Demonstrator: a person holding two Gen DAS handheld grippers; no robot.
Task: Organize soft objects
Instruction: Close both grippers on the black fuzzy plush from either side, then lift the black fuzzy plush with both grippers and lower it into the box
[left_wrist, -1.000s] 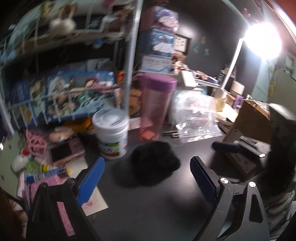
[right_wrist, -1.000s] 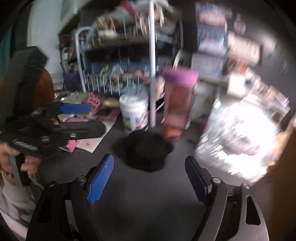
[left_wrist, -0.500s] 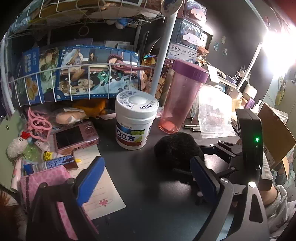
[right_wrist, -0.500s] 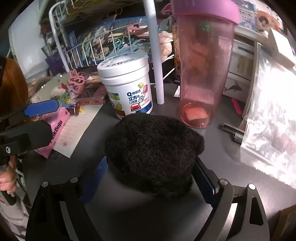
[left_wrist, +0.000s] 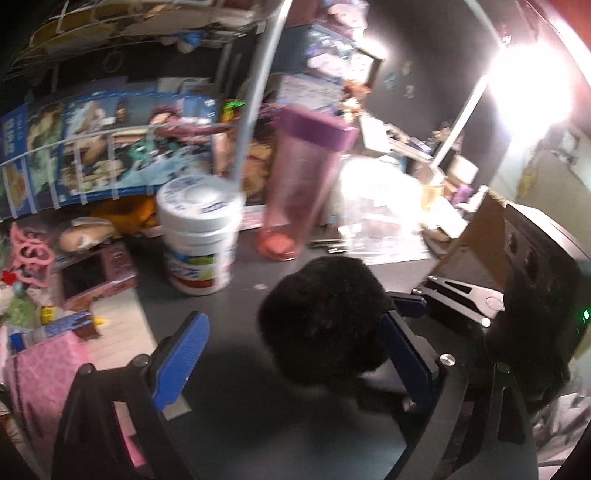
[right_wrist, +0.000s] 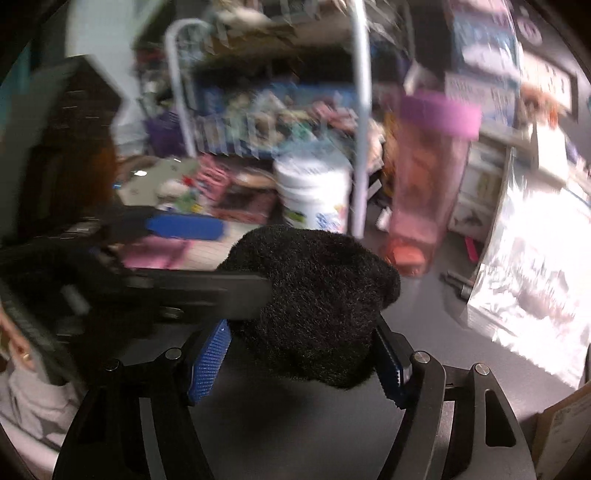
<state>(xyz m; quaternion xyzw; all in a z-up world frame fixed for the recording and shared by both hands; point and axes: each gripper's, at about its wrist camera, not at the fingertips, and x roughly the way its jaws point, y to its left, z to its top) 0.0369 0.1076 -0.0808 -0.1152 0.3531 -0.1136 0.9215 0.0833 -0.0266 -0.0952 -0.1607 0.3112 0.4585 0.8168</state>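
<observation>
Right gripper (right_wrist: 299, 354) fingers just closing, clamped on black fluffy ball (right_wrist: 314, 302), left gripper (left_wrist: 291, 354) fingers spread wide, ungripping

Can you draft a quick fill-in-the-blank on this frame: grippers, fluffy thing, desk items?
1. The right gripper has just been closing around a fluffy ball coloured ____.
2. The left gripper holds ____.
3. The pink tumbler has a lid coloured ____.
4. The white jar stands on the tumbler's ____ side in both views.

Missing: black; nothing; purple; left

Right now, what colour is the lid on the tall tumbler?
Purple lid, on the pink tumbler; the right wrist view shows it best.
</observation>
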